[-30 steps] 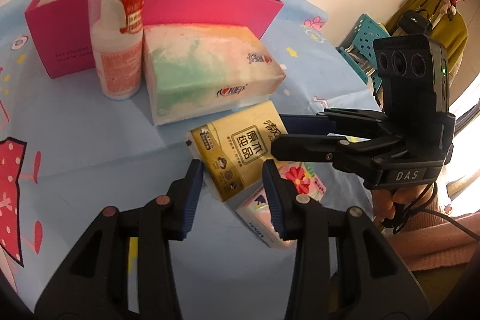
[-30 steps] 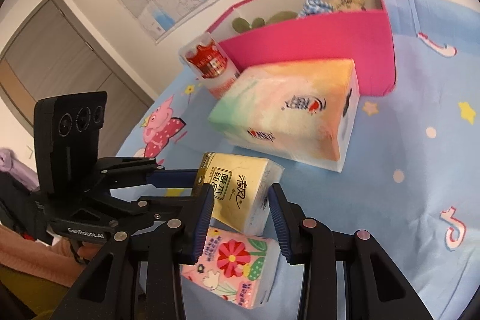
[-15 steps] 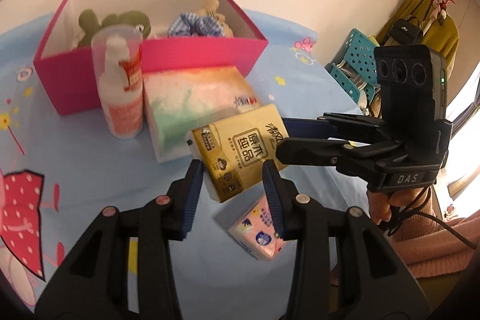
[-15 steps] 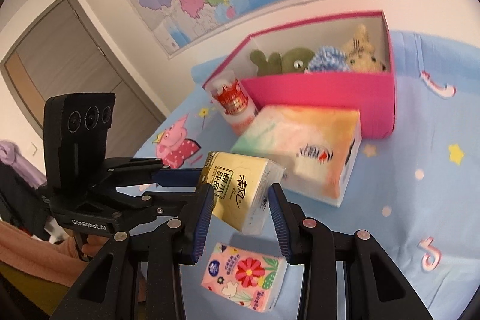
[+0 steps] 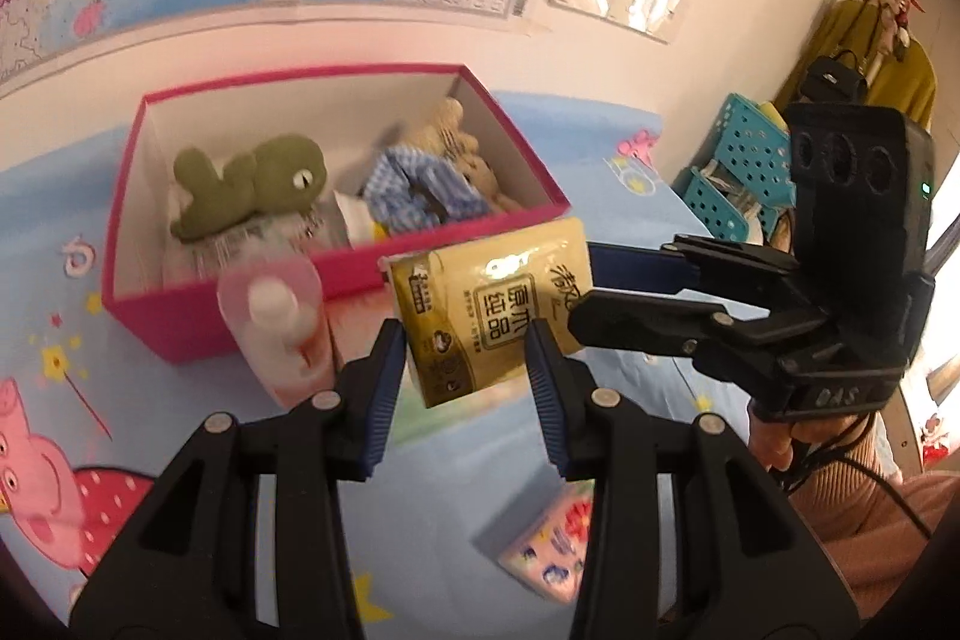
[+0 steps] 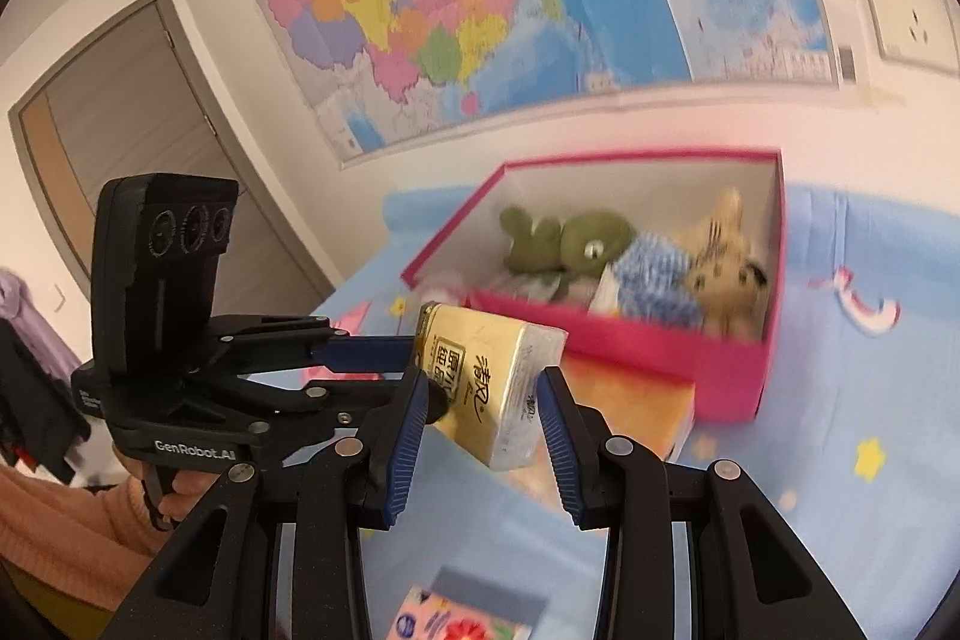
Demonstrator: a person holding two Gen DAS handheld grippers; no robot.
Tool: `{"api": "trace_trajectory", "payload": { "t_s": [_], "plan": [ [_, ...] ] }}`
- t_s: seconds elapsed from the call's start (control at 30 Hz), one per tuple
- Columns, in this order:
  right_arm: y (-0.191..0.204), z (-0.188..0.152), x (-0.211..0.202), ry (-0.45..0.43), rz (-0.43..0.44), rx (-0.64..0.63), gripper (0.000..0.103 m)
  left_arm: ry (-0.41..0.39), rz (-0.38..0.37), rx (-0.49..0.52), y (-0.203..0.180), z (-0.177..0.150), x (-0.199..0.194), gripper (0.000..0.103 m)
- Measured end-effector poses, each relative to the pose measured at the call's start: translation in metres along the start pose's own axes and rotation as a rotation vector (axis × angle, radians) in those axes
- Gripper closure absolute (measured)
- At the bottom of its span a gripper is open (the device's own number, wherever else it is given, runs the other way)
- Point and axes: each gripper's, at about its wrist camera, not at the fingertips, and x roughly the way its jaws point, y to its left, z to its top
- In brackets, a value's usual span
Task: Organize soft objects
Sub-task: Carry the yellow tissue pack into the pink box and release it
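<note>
You have the yellow tissue pack (image 5: 492,313) clamped between both grippers, the left gripper (image 5: 465,370) on its near end and the right gripper (image 6: 483,409) across its side, held off the desk at about 6 o'clock from the pink box (image 5: 180,328). The soft pack can buckle or slip if your hands drift apart. The pump bottle (image 5: 282,328) at 9 o'clock could get knocked over.

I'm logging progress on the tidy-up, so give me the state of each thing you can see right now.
yellow tissue pack: lifted, gripped by both grippers
left gripper: shut on pack
right gripper: shut on pack
pink box: open, holding plush toys
floral tissue pack: lying on table
pump bottle: upright, capped
</note>
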Motion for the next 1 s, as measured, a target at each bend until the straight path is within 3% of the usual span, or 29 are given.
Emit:
{"api": "trace_trajectory", "payload": {
  "t_s": [0.4, 1.0],
  "plan": [
    [-0.019, 0.048, 0.034, -0.037, -0.036, 0.006, 0.064, 0.007, 0.067, -0.035, 0.024, 0.052, 0.016, 0.061],
    [-0.042, 0.062, 0.086, 0.041, -0.042, 0.078, 0.063, 0.103, 0.103, -0.119, 0.070, 0.067, 0.061, 0.061]
  ]
}}
